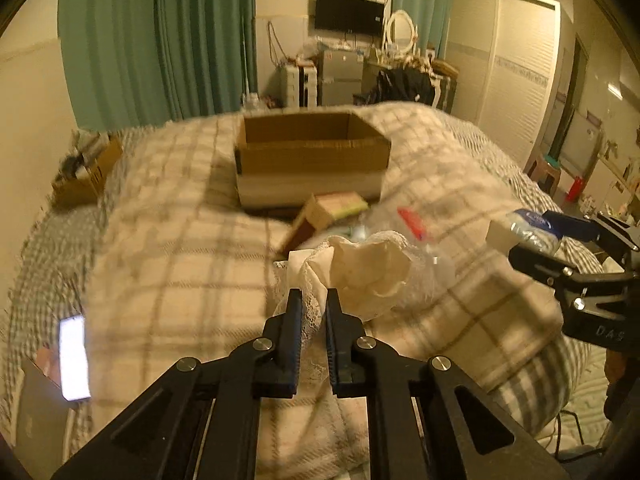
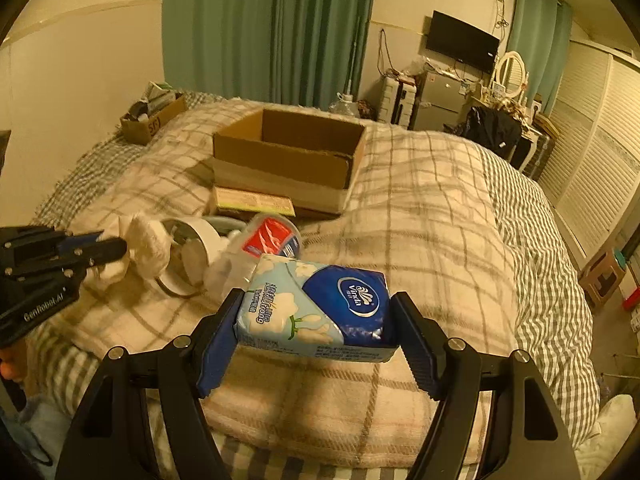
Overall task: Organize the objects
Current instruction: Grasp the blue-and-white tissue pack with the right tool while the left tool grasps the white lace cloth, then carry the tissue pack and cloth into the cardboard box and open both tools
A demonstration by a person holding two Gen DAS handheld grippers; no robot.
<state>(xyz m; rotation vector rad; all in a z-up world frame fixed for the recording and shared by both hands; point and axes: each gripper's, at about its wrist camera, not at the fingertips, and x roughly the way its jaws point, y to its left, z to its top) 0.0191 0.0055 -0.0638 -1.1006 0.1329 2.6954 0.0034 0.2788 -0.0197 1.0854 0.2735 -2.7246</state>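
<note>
A: What does the left gripper [image 1: 313,304] hold?

B: Its jaws are nearly together, pinching a white lace cloth [image 1: 360,276]. The cloth hangs bunched in front of the fingers, above the checked blanket [image 1: 168,264].

A: And the right gripper [image 2: 316,332]?

B: It is clamped on a blue tissue pack [image 2: 320,312], one finger at each short end. The pack is lifted a little over the blanket and tilted.

A: Where is the box [image 2: 288,152]?

B: It is further back on the bed, open on top. I cannot see anything inside it. A flat carton [image 2: 252,202] lies just in front of it, touching its near wall.

A: Other things?

B: Between the grippers lie a white ring-shaped thing [image 2: 196,248] and a clear tub with red label [image 2: 272,236], close together. A small box [image 2: 154,120] of things stands at the far left corner of the bed.
</note>
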